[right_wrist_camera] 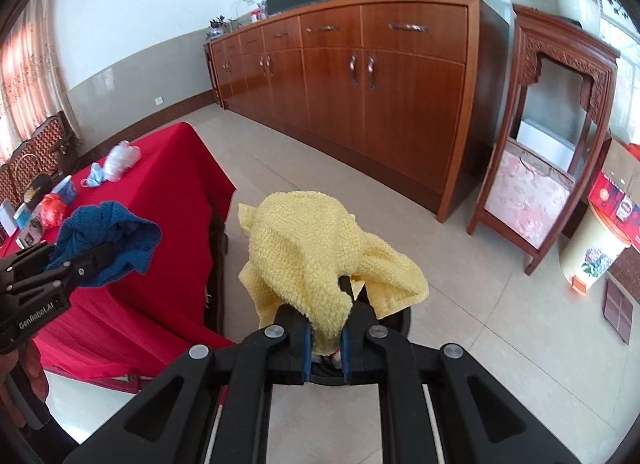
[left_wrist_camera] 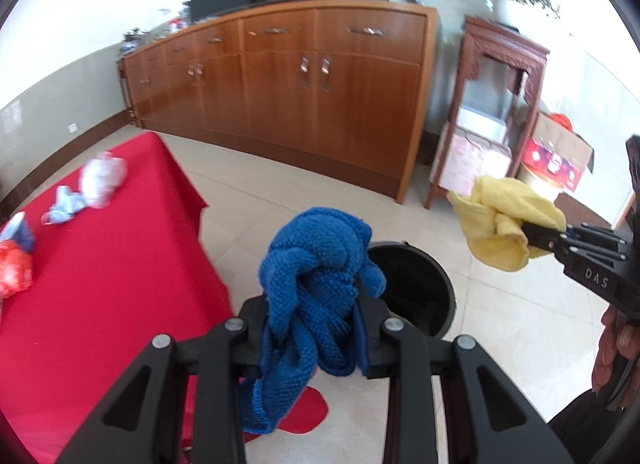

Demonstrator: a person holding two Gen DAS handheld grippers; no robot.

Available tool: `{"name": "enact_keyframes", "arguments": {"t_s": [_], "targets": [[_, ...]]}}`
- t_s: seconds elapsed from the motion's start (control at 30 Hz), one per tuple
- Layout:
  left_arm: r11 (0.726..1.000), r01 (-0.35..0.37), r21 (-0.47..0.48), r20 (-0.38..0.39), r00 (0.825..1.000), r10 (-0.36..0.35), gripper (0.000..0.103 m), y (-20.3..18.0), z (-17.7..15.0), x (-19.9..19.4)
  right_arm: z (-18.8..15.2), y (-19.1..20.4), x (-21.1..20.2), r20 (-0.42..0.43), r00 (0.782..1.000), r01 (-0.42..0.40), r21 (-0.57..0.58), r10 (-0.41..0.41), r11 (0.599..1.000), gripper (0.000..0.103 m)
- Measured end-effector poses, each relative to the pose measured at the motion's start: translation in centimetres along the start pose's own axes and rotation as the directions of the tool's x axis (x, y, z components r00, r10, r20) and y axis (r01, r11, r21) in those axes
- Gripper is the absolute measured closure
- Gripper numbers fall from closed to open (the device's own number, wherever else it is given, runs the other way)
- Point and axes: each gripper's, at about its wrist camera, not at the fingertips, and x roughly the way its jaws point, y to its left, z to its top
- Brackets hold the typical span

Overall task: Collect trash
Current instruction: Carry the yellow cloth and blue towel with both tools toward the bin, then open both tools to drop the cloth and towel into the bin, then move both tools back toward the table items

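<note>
Two cloths head for the bin: the left gripper (left_wrist_camera: 312, 328) is clamped on a bunched blue cloth (left_wrist_camera: 316, 276), the right gripper (right_wrist_camera: 326, 334) on a crumpled yellow cloth (right_wrist_camera: 316, 252). Both tools tilt downward over the tiled floor, the black trash bin (left_wrist_camera: 416, 288) just beyond the left jaws and largely hidden beneath the right. The carry looks nearly done; next, each must hang squarely above the rim before letting go. More scraps (left_wrist_camera: 102, 178) wait on the red-covered table (left_wrist_camera: 100, 304), off to the left.

"GenRobot.AI" on left claw (right_wrist_camera: 86, 260); "DAS" on right claw (left_wrist_camera: 536, 238)
</note>
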Motion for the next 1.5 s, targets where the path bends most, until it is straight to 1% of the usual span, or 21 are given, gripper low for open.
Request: {"name": "enact_keyframes", "arguments": {"t_s": [0.17,0.3,0.4,0.5,0.77,0.83,0.87,0.9,0.93,0.97,1.0,1.03,1.07,1.1,1.13,1.17,1.27,1.3,1.37,1.47,1.5], "targets": [[0.998,0.04,0.042,-0.048,0.998,-0.038,0.071,-2.7,-0.2,3.0,-1.0,-2.3,2.3,-0.052,0.999,0.007,-0.004,-0.007,1.0,0.092],[0.997,0.061,0.057,-0.095,0.994,-0.055,0.071,-4.2,-0.3,5.9,-1.6,-3.3,4.9,-0.105,0.995,-0.001,-0.044,-0.003,0.999,0.092],[0.995,0.074,0.064,-0.13,0.989,-0.065,0.071,-5.1,-0.3,8.1,-2.0,-4.0,7.1,-0.139,0.99,-0.015,-0.075,0.004,0.997,0.092],[0.992,0.083,0.098,-0.16,0.985,-0.067,0.071,-6.0,-0.9,10.2,-2.4,-4.7,9.3,-0.17,0.985,-0.043,-0.094,0.027,0.995,0.092],[0.989,0.114,0.094,-0.269,0.959,-0.085,0.07,-7.5,-2.6,16.1,-5.1,-6.6,16.2,-0.287,0.954,-0.134,-0.149,0.087,0.98,0.091],[0.99,0.118,0.077,-0.286,0.954,-0.092,0.067,-7.3,-2.8,17.4,-5.6,-6.8,17.9,-0.307,0.946,-0.156,-0.151,0.103,0.976,0.091],[0.991,0.118,0.062,-0.288,0.953,-0.095,0.06,-7.2,-2.9,18.0,-5.8,-6.7,18.6,-0.318,0.941,-0.17,-0.157,0.113,0.973,0.091],[0.992,0.122,0.043,-0.29,0.951,-0.104,0.037,-7.0,-3.0,18.4,-6.0,-6.6,19.6,-0.332,0.937,-0.172,-0.175,0.107,0.969,0.089],[0.993,0.114,0.034,-0.291,0.952,-0.1,0.025,-6.8,-3.2,18.7,-6.1,-6.5,20.4,-0.341,0.935,-0.172,-0.188,0.1,0.967,0.083],[0.995,0.093,0.039,-0.279,0.957,-0.078,0.016,-6.8,-3.4,18.8,-6.4,-6.7,21.4,-0.355,0.931,-0.162,-0.205,0.081,0.965,0.053],[0.996,0.063,0.065,-0.269,0.962,-0.043,0.013,-6.8,-3.6,18.6,-6.7,-7.0,22.1,-0.354,0.935,-0.116,-0.223,0.031,0.968,0.019],[0.996,0.043,0.079,-0.269,0.963,-0.02,0.011,-6.9,-3.7,18.5,-6.9,-7.5,22.2,-0.348,0.937,-0.095,-0.216,0.014,0.972,0.013],[0.996,0.015,0.086,-0.272,0.962,0.009,0.007,-6.9,-3.9,18.2,-6.9,-8.3,22.2,-0.34,0.94,-0.077,-0.191,0.008,0.979,0.012],[0.996,0.001,0.085,-0.269,0.963,0.022,0.003,-6.6,-4.1,18.0,-6.8,-9.1,22.2,-0.339,0.941,-0.045,-0.164,-0.014,0.985,0.007],[0.997,-0.005,0.083,-0.267,0.963,0.027,0.003,-6.5,-4.2,17.7,-6.8,-9.8,22.2,-0.345,0.938,-0.02,-0.147,-0.032,0.989,0.001],[0.997,-0.009,0.082,-0.269,0.963,0.031,0.003,-6.4,-4.3,17.4,-6.7,-10.5,21.9,-0.346,0.937,0.013,-0.12,-0.054,0.993,0.0],[0.998,-0.027,0.062,-0.255,0.966,0.042,0.003,-6.1,-4.1,15.3,-6.2,-11.8,20.3,-0.331,0.942,0.054,-0.038,-0.064,0.998,0.0],[0.998,-0.03,0.058,-0.25,0.967,0.044,0.002,-5.9,-4.0,14.9,-6.0,-11.9,19.6,-0.321,0.943,0.079,-0.034,-0.086,0.996,0.0],[0.998,-0.037,0.054,-0.224,0.973,0.049,0.0,-5.7,-3.5,12.7,-5.5,-11.8,18.0,-0.283,0.954,0.097,-0.022,-0.1,0.995,0.0],[0.997,-0.038,0.065,-0.202,0.978,0.051,0.0,-5.6,-2.7,9.9,-4.4,-11.6,15.2,-0.234,0.966,0.11,0.004,-0.105,0.994,0.0],[0.998,-0.033,0.059,-0.201,0.979,0.044,0.0,-5.5,-2.4,9.6,-4.2,-11.4,14.3,-0.221,0.97,0.11,0.012,-0.104,0.994,0.0]]}}
